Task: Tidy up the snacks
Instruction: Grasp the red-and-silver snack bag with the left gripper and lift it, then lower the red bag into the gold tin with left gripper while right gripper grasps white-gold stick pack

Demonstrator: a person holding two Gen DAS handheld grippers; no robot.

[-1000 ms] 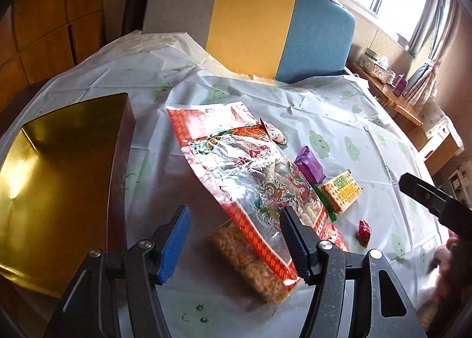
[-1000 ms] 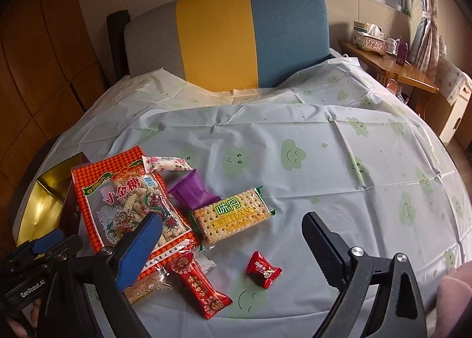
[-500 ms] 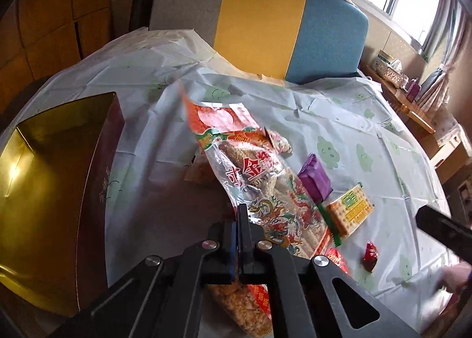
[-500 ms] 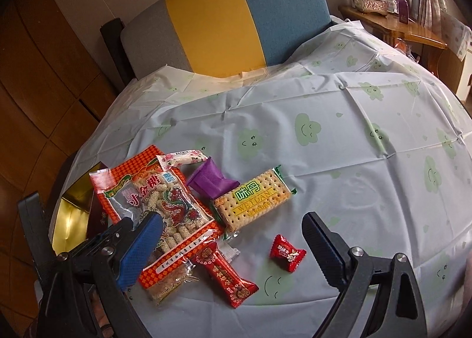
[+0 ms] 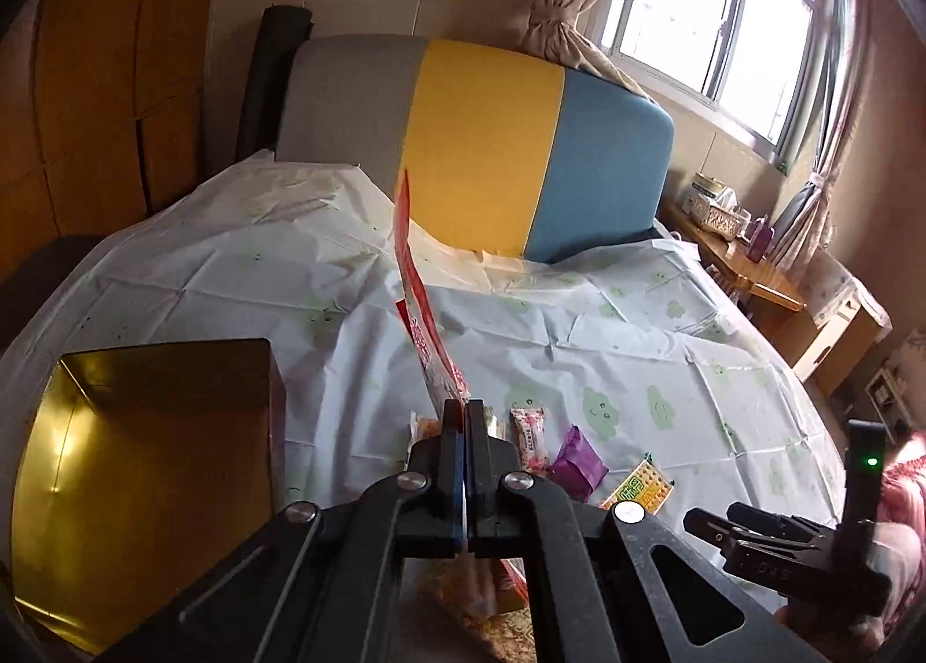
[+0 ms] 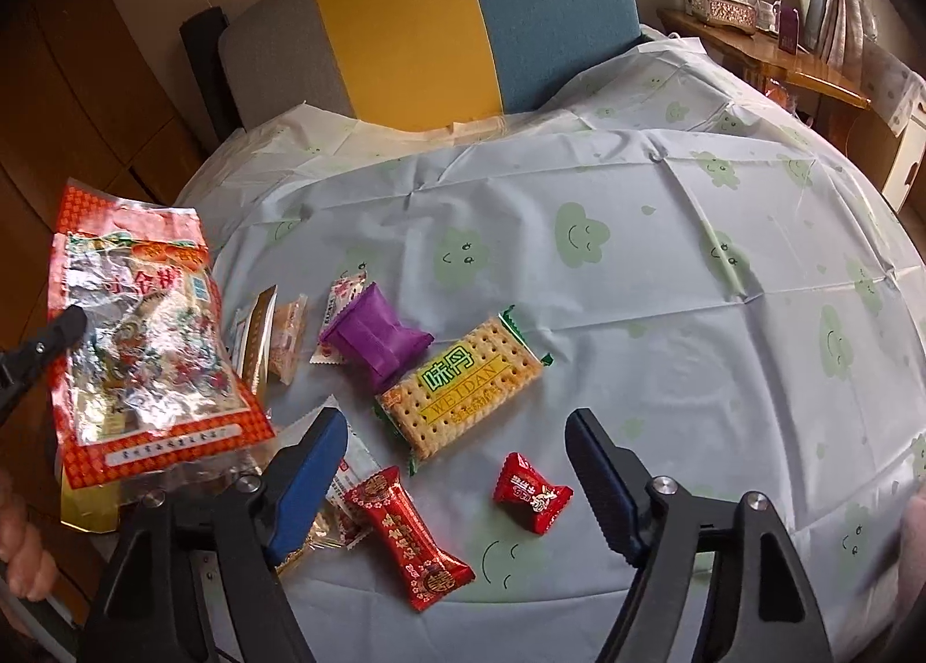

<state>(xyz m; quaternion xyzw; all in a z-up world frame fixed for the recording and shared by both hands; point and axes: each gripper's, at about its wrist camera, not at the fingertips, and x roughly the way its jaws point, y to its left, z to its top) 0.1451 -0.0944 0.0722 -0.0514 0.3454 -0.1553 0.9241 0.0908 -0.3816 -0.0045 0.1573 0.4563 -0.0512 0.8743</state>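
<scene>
- The left tongs (image 5: 463,420) are pressed together on the red snack bag (image 6: 139,327), which is lifted off the bench and stands edge-on in the left view, its top edge reaching up in front of the yellow part of the chair back.
- The right tongs (image 6: 457,466) are wide apart and hold nothing; they hang above the near part of the bench, over the long red candy (image 6: 414,538) and the small red candy (image 6: 529,492).
- Just behind these lies the cracker pack (image 6: 463,388), with the purple packet (image 6: 376,341) touching its far left corner, and small pink and white packets (image 6: 338,301) to the left of that.
- The gold box (image 5: 150,466) stands open at the near left edge of the bench, near the lifted bag.
- The right and far parts of the tablecloth (image 6: 665,269), white with green clouds, are bare.
- Behind the bench stands the chair back (image 5: 480,142) in grey, yellow and blue; farther right are a wooden side table (image 6: 758,49), a window (image 5: 712,8) and curtains.
</scene>
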